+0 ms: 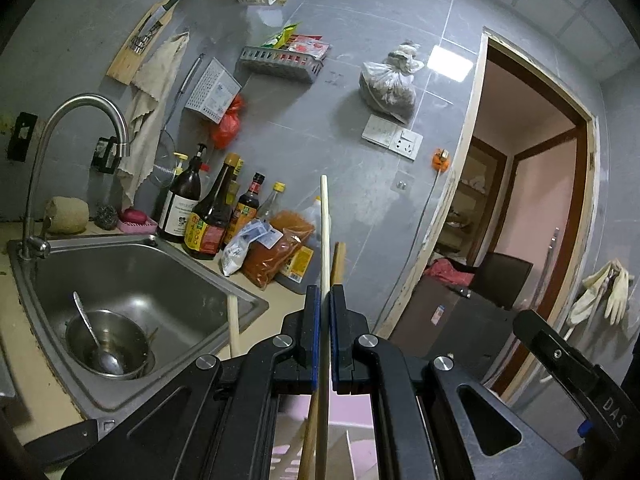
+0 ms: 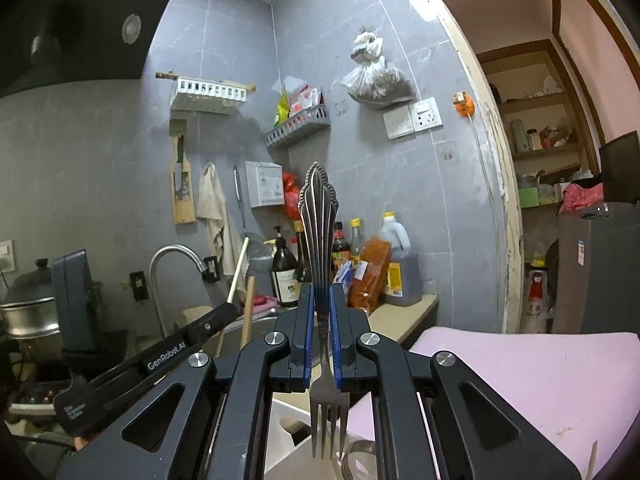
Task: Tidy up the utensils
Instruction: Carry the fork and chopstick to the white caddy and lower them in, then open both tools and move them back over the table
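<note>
My left gripper (image 1: 325, 300) is shut on a pale wooden chopstick (image 1: 325, 232) that stands upright between its blue pads; a browner chopstick (image 1: 338, 262) stands just behind it. Their lower ends drop into a white holder (image 1: 340, 452) on a pink mat. My right gripper (image 2: 321, 300) is shut on a silver fork (image 2: 319, 216), ornate handle up, tines down over a white holder (image 2: 286, 428). The left gripper (image 2: 224, 312) with its chopsticks (image 2: 237, 276) also shows in the right wrist view.
A steel sink (image 1: 132, 276) holds a bowl with a ladle (image 1: 105, 340), under a curved tap (image 1: 80, 112). Sauce bottles (image 1: 208, 216) and spice bags (image 1: 280, 248) line the counter. Wall racks (image 1: 280, 62), a doorway (image 1: 532, 200), and a pink mat (image 2: 520, 380) surround.
</note>
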`<state>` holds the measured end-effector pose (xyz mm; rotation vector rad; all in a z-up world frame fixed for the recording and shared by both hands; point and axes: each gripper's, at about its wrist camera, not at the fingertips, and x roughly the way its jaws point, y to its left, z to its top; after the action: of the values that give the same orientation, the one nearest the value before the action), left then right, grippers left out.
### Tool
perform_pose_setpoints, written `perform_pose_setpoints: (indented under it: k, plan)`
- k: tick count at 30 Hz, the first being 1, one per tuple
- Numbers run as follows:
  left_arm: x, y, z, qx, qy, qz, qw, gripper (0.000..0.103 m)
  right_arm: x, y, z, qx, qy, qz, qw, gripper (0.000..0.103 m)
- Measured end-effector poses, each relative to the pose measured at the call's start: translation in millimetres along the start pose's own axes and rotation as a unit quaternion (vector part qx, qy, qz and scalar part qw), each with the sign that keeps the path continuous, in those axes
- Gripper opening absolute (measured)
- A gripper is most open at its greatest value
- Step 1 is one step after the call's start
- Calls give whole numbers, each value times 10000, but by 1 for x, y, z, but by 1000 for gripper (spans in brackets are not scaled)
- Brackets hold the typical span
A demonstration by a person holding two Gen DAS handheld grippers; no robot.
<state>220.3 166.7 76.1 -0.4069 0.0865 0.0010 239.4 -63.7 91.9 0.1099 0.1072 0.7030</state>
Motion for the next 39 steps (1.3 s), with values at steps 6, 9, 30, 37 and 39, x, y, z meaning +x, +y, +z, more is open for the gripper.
perform_pose_setpoints:
  k: [6,9,30,37,39]
  plan:
    - [0,-7,-14,52,-25,99,9999,2,1,0,-10,4,125,10,9999,5]
    - [-3,-10,-19,125,-26,136,9998,2,0,1,-14,-37,172,6,9998,5]
    - [-16,-25,-43,546,890,394,9938,3,-5,-1,-35,-172,636,-70,9978,7]
    - [-30,-19,-40,275,982,343,9942,30,-13,1,-35,-211,645,-45,9977,12]
    - [-34,-18,-35,187,959,316,9947,30,-16,0,-34,-178,625,-43,9979,17]
